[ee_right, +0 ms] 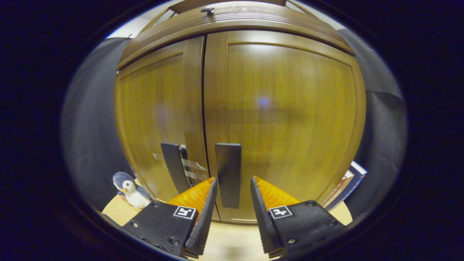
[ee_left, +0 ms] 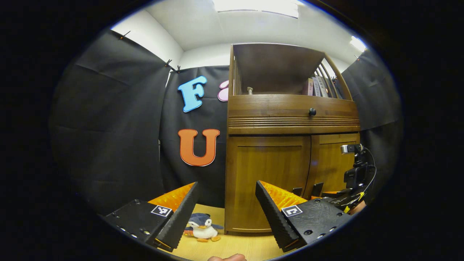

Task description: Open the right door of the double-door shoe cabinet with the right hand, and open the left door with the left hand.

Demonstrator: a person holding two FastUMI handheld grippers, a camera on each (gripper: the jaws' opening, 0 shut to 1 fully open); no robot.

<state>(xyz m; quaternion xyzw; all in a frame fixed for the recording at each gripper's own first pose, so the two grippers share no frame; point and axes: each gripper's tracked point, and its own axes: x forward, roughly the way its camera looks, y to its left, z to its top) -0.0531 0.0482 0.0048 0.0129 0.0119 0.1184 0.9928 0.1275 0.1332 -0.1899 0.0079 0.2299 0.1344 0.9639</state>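
My right hand-held gripper [ee_right: 232, 195] stood apart around the right door's handle [ee_right: 228, 174], not yet clamped; I judged it best to close squarely, then pull gently.

Glossy varnished wood shoe cabinet [ee_right: 275, 108], matt dark door handle [ee_right: 228, 174], plush cloth penguin [ee_left: 203, 226], pale wood-grain floor [ee_left: 235, 246]

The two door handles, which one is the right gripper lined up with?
The right door's handle: it sits between the open right gripper fingers; the left door's handle stands aside.
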